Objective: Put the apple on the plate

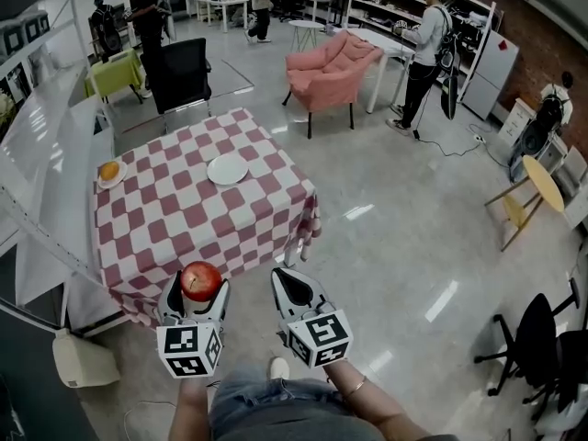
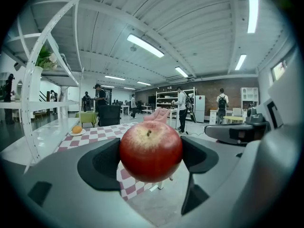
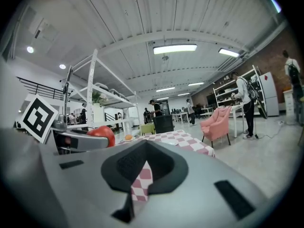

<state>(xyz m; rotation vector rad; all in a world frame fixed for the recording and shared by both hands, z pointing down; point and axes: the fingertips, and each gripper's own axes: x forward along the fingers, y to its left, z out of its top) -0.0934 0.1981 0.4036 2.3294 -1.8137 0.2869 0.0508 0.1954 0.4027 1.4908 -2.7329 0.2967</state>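
Observation:
A red apple (image 1: 200,280) (image 2: 150,150) sits between the two black pads of my left gripper (image 1: 196,289) (image 2: 150,156), which is shut on it, short of the table's near edge. The empty white plate (image 1: 227,169) (image 3: 168,142) lies on the red-and-white checked table (image 1: 184,223) toward its far side. Beside the left one, my right gripper (image 1: 296,288) (image 3: 142,175) is shut and holds nothing. The apple (image 3: 102,134) also shows at the left of the right gripper view.
A small plate with an orange fruit (image 1: 110,172) (image 2: 77,130) rests at the table's far left corner. White shelving (image 1: 46,154) runs along the left. A black chair (image 1: 179,73) and a pink armchair (image 1: 331,67) stand behind the table. People stand farther back.

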